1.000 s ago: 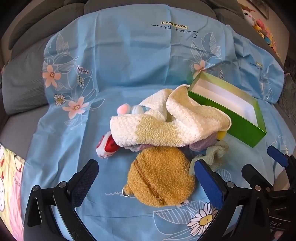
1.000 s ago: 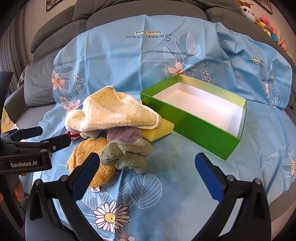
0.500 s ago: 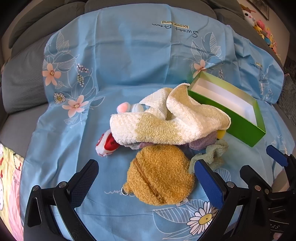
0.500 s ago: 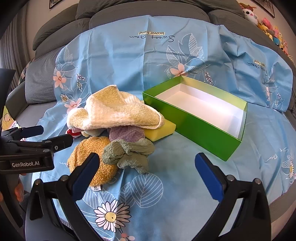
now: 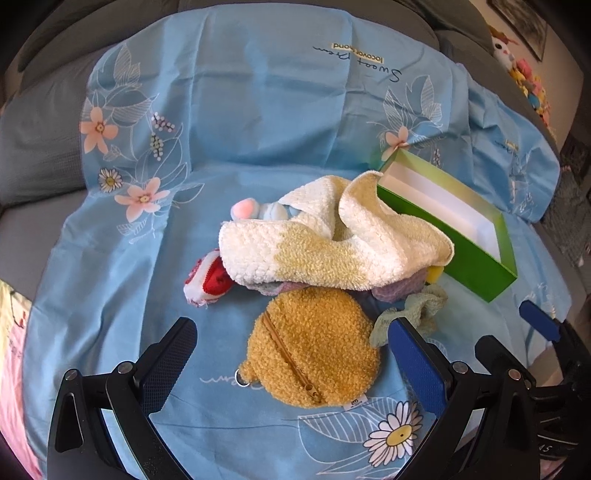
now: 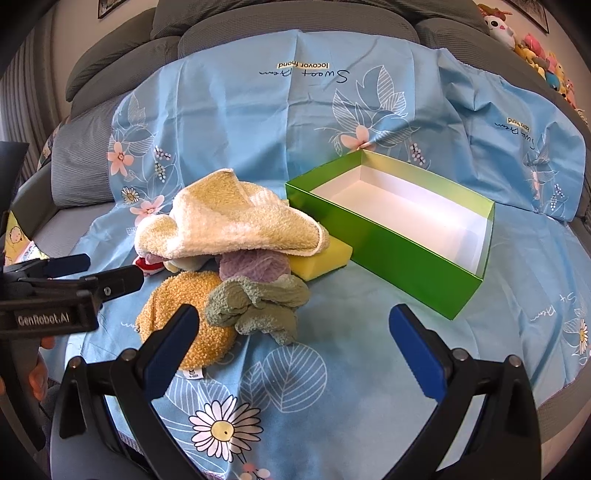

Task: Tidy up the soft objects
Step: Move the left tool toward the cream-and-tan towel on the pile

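Several soft items lie heaped together on the near middle of the light-blue floral printed sheet (image 6: 332,376): a cream-and-yellow terry towel (image 6: 236,225) is draped over the top, with a round tan fleece zip pouch (image 5: 314,354) in front of it, a crumpled sage-green knitted cloth (image 6: 258,306) touching the pouch, a lilac knitted piece (image 6: 255,264) and a yellow sponge block (image 6: 321,258) tucked under the towel's edge, and a red-and-white plush piece (image 5: 207,280) and a pale blue and pink plush toy (image 5: 258,210) showing at the far side. None is sorted yet. Just beside the heap stands an open green cardboard box with white lining (image 6: 410,258), empty, apparently placed close as the receptacle so that each transfer is short.

Left gripper (image 5: 291,362) hovers low before the pouch, jaws wide apart and holding nothing; the pouch lies between its fingers' line of approach, so it is judged the likely first pick. Right gripper (image 6: 291,343) is likewise spread and empty, facing the green cloth and box.

Sheet covers a grey upholstered sofa (image 6: 295,22), seat and backrest alike, which gives a yielding surface. Plush toys (image 6: 546,59) line a shelf at the right; framed pictures hang on the wall
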`<control>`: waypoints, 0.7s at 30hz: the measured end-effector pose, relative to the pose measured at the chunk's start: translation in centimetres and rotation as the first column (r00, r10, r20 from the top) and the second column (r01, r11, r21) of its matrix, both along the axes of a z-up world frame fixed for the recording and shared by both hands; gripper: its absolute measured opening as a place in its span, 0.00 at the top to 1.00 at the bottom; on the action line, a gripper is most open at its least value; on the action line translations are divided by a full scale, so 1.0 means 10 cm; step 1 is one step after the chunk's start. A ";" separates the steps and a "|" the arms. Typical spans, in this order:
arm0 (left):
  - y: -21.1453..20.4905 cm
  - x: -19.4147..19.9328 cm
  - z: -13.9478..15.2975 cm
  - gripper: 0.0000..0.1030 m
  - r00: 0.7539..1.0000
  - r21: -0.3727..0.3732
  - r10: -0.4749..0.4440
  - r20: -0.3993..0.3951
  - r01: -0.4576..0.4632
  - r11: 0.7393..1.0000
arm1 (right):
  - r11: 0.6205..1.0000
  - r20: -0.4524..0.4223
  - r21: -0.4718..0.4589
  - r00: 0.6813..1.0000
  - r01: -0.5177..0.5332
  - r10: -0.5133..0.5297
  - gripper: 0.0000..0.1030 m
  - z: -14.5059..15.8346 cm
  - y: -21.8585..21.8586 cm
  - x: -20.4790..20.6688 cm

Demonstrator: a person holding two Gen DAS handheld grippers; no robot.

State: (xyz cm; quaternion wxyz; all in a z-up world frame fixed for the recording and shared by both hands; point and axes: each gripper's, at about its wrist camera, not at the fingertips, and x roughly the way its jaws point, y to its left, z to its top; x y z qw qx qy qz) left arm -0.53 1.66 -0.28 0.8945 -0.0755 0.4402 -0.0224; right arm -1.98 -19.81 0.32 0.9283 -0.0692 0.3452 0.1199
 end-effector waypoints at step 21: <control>0.27 0.14 0.07 0.00 1.000 -0.200 -0.026 0.015 0.029 0.979 | 0.997 0.027 0.009 0.997 -0.074 0.074 0.01 -0.02 0.09 0.02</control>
